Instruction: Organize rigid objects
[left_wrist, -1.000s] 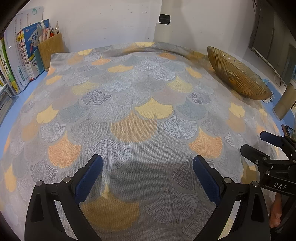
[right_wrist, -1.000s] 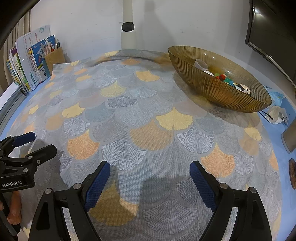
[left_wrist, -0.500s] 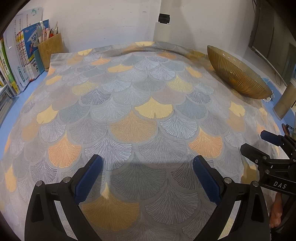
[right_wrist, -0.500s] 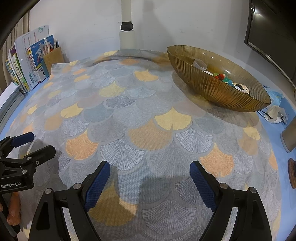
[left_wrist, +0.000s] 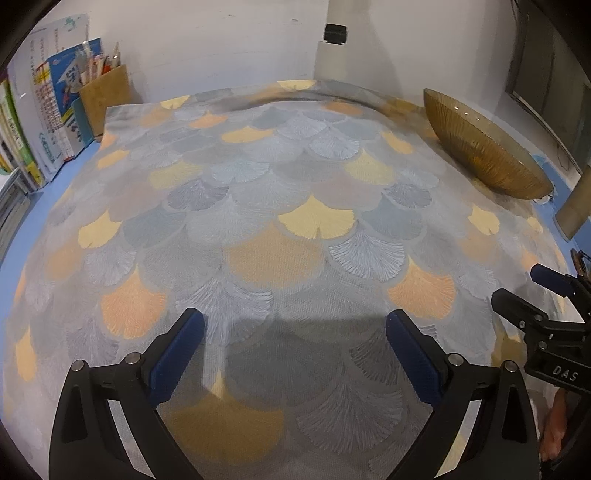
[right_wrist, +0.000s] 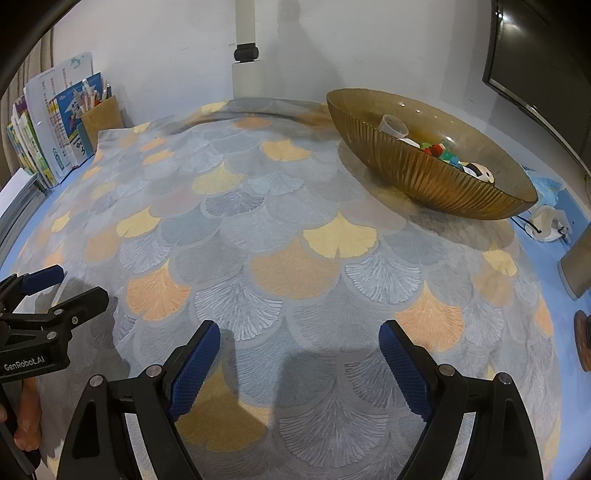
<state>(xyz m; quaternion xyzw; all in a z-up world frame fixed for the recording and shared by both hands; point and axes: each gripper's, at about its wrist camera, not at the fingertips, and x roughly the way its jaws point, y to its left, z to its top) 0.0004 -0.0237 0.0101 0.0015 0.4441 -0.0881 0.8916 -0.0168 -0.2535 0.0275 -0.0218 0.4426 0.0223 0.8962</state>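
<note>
Claws hang side by side above the near edge of the cloth that covers the bench. The left claw is released, its jaws wide apart with nothing between them, and the right claw is released the same way. The task's small things lie in the amber bowl at the far right. Books stand at the far left.

Cloth lies bare; bowl blocks far right.
</note>
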